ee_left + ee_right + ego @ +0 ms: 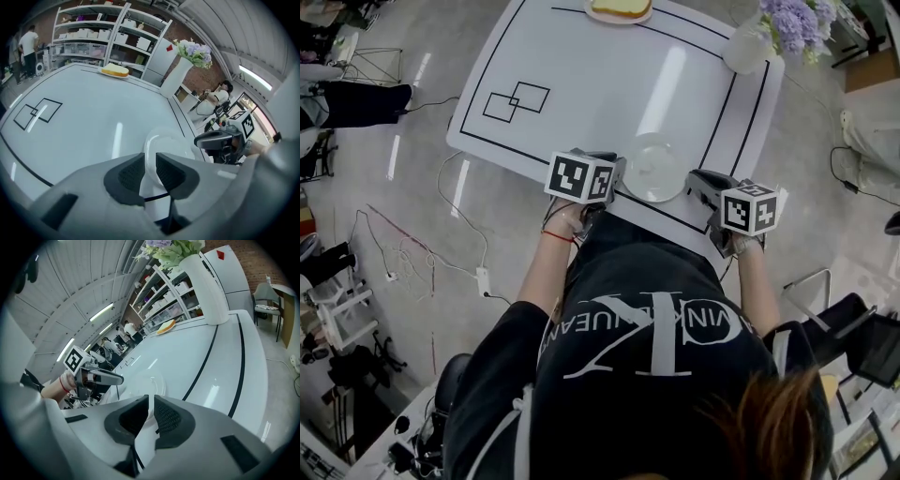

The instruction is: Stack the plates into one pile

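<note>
Head view, plates: The clear plate (652, 169) lies at the near edge of the table (581, 56), between the two tongs. The plate with bread (619, 9) lies at the far edge, well apart from it.
Head view, tongs: The left tongs (616, 180) are at the clear plate's left rim. The right tongs (693, 187) are at its right rim.
Head view, job so far: There is no pile of both plates yet. I think all the stacking is still to do. I cannot tell if the clear plate is one plate or more.
Head view, room: The way across the table to the far plate is open. The vase (745, 47) stands in the far right corner, out of the way. The table's near edge is just beside the clear plate, so it could slip off.
Left gripper view, tongs: The left tongs (150, 161) pinch the clear plate's (171, 145) rim, which runs up between the pads.
Left gripper view, room: There is bare table all the way to the plate with bread (115, 71).
Right gripper view, tongs: The right tongs (151, 404) are almost pressed together and look to be pinching the thin rim.
Right gripper view, room: The black line (206, 362) and the table's edge run along the right side.
</note>
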Tool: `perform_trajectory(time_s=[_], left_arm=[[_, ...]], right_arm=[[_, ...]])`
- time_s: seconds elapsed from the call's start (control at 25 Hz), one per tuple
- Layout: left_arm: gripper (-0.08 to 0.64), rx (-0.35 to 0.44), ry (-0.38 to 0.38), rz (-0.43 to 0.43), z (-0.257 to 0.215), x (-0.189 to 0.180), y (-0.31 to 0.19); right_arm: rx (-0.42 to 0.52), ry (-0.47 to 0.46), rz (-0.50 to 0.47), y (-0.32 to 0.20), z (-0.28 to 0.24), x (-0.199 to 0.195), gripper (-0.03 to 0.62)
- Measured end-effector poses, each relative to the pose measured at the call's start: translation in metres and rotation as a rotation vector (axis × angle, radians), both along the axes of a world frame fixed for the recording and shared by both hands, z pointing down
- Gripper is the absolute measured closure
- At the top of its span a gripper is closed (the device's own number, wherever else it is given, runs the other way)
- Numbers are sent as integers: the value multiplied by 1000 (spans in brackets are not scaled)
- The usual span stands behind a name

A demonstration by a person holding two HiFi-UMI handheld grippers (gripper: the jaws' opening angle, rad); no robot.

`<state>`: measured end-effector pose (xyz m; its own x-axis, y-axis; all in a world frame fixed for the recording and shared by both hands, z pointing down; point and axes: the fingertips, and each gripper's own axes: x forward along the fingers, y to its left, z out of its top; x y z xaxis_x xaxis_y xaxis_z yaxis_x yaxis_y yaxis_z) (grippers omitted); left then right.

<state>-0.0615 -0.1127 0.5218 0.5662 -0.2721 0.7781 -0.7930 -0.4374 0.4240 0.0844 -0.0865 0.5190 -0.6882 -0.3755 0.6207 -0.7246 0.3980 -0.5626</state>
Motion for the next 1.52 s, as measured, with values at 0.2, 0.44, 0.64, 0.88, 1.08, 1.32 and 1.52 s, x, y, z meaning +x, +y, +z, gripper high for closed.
perform_trajectory(time_s=[0.2, 0.44, 0.64, 0.88, 1.08, 1.32, 1.52], left_arm=[[514, 110, 42, -104, -20, -17, -26], [549, 327, 97, -241, -61, -46, -61], [549, 530, 107, -270, -99, -59, -77], [549, 701, 75, -256, -130, -64, -83], [549, 843, 46, -289, -161, -72, -88], [549, 975, 23, -324, -193, -82, -90], [549, 1035, 24, -338, -210, -84, -91]], right_arm=[[85, -51, 55, -22, -20, 8, 583], [267, -109, 112, -51, -61, 19, 591], [482, -77, 120, -71, -100, 27, 592], [734, -7, 93, -85, -145, 23, 592], [865, 32, 93, -91, -175, 21, 592], [972, 29, 82, -92, -200, 20, 592], [1004, 20, 98, -93, -212, 22, 592]])
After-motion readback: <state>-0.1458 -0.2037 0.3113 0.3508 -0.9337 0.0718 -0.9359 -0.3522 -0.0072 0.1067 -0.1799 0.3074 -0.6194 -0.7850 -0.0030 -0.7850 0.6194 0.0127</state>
